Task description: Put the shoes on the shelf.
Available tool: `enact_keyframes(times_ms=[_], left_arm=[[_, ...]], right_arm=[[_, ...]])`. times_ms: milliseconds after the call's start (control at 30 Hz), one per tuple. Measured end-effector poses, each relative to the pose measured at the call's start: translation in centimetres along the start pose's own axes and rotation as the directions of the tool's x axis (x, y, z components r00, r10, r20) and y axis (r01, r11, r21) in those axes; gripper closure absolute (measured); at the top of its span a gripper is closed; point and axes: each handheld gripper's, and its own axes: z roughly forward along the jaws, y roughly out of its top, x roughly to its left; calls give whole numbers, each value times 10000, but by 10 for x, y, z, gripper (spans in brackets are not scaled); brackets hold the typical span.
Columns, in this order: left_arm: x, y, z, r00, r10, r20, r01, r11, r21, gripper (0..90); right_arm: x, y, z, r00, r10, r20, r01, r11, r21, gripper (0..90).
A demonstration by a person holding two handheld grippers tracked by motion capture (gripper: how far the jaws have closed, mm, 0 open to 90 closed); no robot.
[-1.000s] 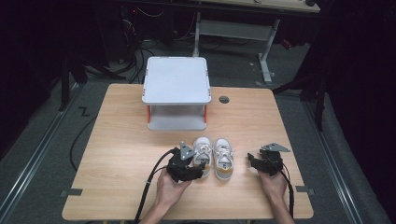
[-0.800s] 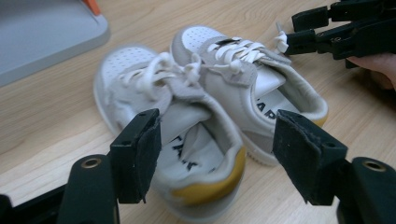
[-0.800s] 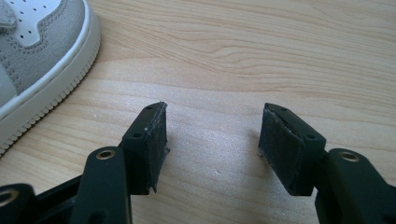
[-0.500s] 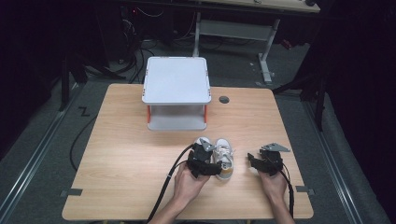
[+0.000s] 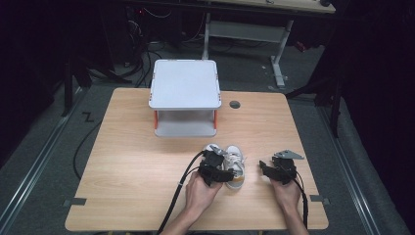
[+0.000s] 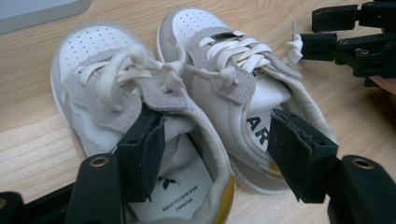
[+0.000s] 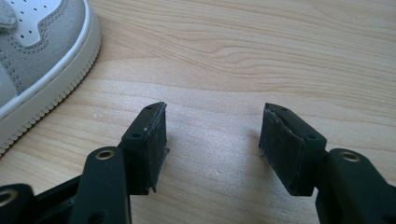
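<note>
The shoes [image 6: 187, 107]: 2 small white-and-grey sneakers, side by side and touching, upright on the wooden table [image 5: 122, 161], toes pointing away from me. They sit near my edge of the table, right of centre, in front of the white 2-level stand [image 5: 185, 98] and apart from it. Laces white and knotted; grey suede panels; a yellow patch at each heel.

My left gripper [image 6: 215, 149] is directly over the heel end of the pair. Jaws apart. In the left gripper view, 1 jaw reaches down into the opening of the left-hand shoe [image 6: 116, 107], against its tongue; the other jaw sits at the opening of the right-hand shoe [image 6: 233, 84], over the printed insole. The inner walls of both shoes lie between the 2 jaws. I cannot tell whether either pad is pressing on the material. From the high view, this gripper [image 5: 215, 169] covers the rear half of the near-left shoe, and my left hand [image 5: 200, 193] is behind it.

My right gripper [image 7: 212, 135] is beside the pair on its right, not touching it. Jaws wide apart, nothing between them but bare tabletop. In the right gripper view, the toe and ribbed sole edge of 1 shoe [image 7: 42, 56] show at upper left, clear of the jaws. From the high view, this gripper [image 5: 279, 169] rests low near the table's front edge, with my right hand [image 5: 286, 193] behind it.
</note>
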Motion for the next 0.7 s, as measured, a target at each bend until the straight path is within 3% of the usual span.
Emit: enact_keyframes(times_ms=[133,167,267,367,400,700], left_arm=[[-2,1,8,9998,114,-146,-113,9999,81,376],[-4,1,12,9984,355,-429,-352,9993,92,390],[-6,0,13,9957,632,-680,-633,9980,3,418],[-6,0,13,9950,893,-455,-892,9960,40,508],[-5,-1,14,9947,951,-393,-948,9954,92,589],[4,-3,10,9940,1074,-193,-1074,9942,31,704]], right_arm=[[0,0,0,10000,0,0,0,10000,1,413],[0,0,0,10000,-2,-1,2,10000,1,412],[0,0,0,10000,-27,-4,27,10000,-5,412],[0,0,0,10000,-4,0,4,10000,1,412],[0,0,0,10000,-3,1,3,10000,4,412],[0,0,0,10000,-25,-2,25,10000,-5,412]])
